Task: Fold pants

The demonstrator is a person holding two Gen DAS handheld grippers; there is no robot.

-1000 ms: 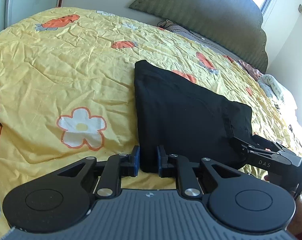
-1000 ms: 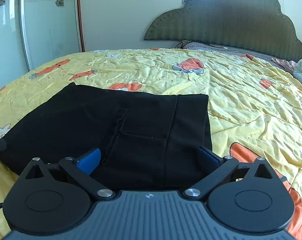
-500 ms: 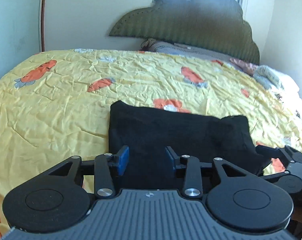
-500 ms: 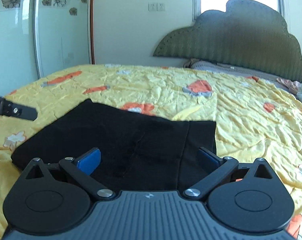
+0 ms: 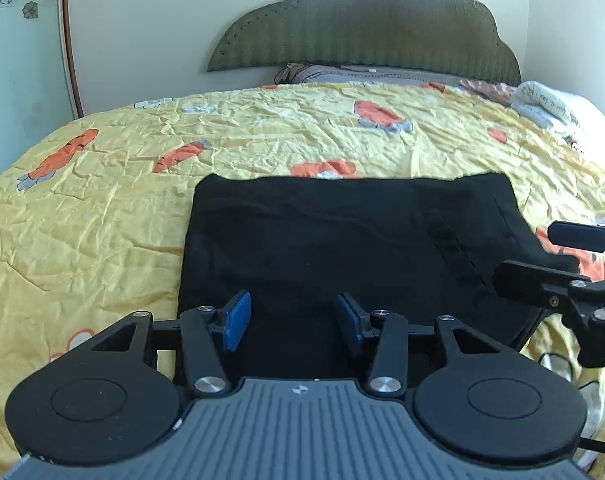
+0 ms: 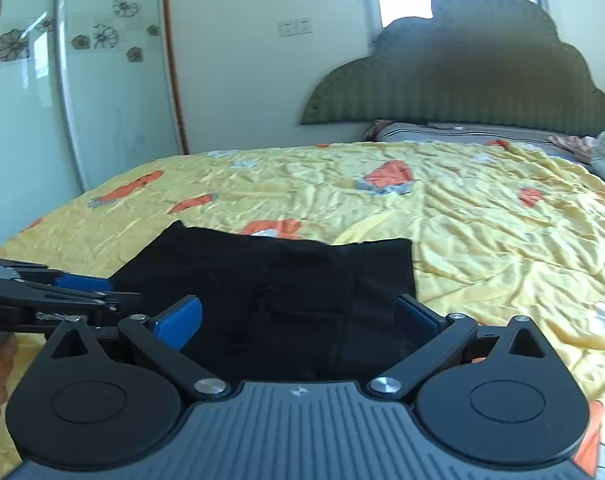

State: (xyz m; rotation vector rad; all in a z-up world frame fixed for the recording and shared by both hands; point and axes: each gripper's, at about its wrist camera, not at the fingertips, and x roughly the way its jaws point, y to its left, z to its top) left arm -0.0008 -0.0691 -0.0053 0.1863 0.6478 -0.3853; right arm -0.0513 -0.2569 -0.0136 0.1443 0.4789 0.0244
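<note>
On creased yellow bedspread (image 5: 102,216): folded black pants (image 5: 342,240), matte rectangle, long axis left-right; left hand-held gripper (image 5: 290,320) and right hand-held gripper (image 6: 298,320) both released.

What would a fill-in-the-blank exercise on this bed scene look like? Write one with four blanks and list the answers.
1. The folded pants are ____ in colour.
2. They lie on a bedspread whose main colour is ____.
3. The left gripper has its jaws ____, with nothing between them.
4. The right gripper holds ____ between its blue pads.

Missing words: black; yellow; open; nothing
</note>
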